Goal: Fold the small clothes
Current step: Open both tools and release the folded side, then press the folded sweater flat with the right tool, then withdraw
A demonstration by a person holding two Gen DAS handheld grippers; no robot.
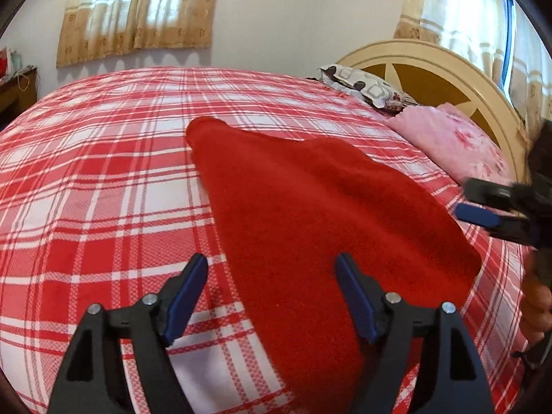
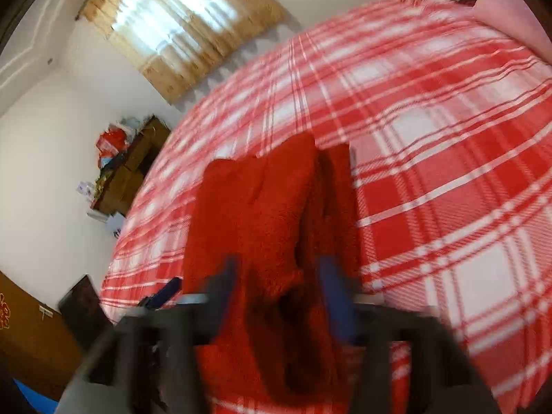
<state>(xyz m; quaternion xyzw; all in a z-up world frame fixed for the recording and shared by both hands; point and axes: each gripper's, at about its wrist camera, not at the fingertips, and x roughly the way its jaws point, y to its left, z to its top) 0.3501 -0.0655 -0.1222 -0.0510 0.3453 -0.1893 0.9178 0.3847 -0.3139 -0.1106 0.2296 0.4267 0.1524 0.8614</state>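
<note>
Red fleecy garment [image 1: 310, 214] lies part-folded on the red-and-white plaid bed [image 1: 103, 172], left gripper [image 1: 272, 296] jaws wide and empty, right gripper [image 2: 279, 296] jaws narrow around a bunched fold, more folding apparently left.

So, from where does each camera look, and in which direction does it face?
Left wrist: on the left gripper, jaws open, facing across the plaid bed at the red cloth; the right gripper and a hand show.
Right wrist: on the right gripper, blurred, red cloth between its fingers, facing the curtain.
Shared: bed, cloth, pillows.
</note>
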